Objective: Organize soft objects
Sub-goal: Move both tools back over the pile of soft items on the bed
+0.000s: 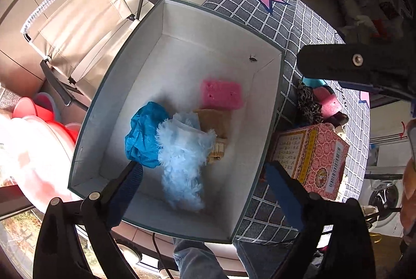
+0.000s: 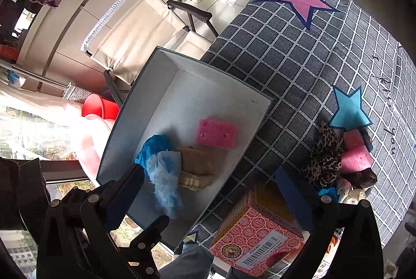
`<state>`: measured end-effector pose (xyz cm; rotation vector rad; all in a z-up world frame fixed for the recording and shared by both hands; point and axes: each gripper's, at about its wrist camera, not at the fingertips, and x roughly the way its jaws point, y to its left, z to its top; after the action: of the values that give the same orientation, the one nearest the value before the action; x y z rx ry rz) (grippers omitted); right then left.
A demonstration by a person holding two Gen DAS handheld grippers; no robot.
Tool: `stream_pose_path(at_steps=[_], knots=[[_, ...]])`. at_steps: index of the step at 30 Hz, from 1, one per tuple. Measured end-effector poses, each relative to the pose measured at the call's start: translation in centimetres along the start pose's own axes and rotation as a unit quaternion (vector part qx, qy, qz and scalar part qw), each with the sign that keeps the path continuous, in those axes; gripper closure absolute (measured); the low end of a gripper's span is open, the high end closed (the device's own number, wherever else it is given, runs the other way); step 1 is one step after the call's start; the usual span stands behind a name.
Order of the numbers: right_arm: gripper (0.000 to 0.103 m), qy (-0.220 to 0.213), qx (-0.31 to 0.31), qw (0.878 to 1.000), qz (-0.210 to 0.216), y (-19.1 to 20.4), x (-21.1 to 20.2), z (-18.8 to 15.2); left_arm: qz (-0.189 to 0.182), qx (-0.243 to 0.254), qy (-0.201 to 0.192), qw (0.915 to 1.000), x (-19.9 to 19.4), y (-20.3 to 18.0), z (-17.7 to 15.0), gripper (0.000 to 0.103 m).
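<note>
A white box (image 1: pixel 282 55) with a dark rim stands at the edge of a checked bedspread (image 1: pixel 299 26). Inside lie a pink sponge (image 1: pixel 221 94), a shiny blue cloth (image 1: pixel 143 133), a fluffy light-blue piece (image 1: pixel 182 156) and a tan fabric item (image 1: pixel 215 123). My left gripper (image 1: pixel 202 172) hangs open above the box, pointing down over the fluffy piece, with its pads clear of it. My right gripper (image 2: pixel 208 180) is open and empty above the box's near right corner. A leopard-print cloth (image 2: pixel 325 159) and pink foam pieces (image 2: pixel 355 156) lie in a pile on the bedspread to the right.
A pink patterned carton (image 2: pixel 257 232) sits on the bedspread between the box and the pile. A beige folding chair (image 1: pixel 85 26) and red basins (image 1: pixel 46 117) stand left of the box. A person's jeans leg (image 1: pixel 192 260) is below it.
</note>
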<state>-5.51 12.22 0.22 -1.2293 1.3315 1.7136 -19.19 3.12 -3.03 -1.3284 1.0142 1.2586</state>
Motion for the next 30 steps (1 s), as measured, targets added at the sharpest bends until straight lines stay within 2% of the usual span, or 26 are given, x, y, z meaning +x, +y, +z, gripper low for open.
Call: stream_pose_path(at_steps=[7, 15, 22, 30], knots=[[0.001, -0.019, 0.037, 0.999, 0.01, -2.8, -1.7, -0.9, 0.008, 0.006, 0.008, 0.9999, -0.4, -1.0, 0.7, 0.006], [0.001, -0.036, 0.109, 0.993, -0.002, -10.1, -4.0, -2.2, -0.004, 0.027, 0.006, 0.9996, -1.0, -4.1, 1.9, 0.006], [0.001, -0.033, 0.203, 0.978, -0.026, -18.9, -4.3, -5.9, -0.018, 0.056, 0.005, 0.9982, -1.4, -7.9, 2.6, 0.006], [0.001, 0.0, 0.291, 0.955, -0.053, -26.6, -1.3, -10.9, -0.02, 0.087, 0.015, 0.9959, -1.0, -12.0, 2.9, 0.006]])
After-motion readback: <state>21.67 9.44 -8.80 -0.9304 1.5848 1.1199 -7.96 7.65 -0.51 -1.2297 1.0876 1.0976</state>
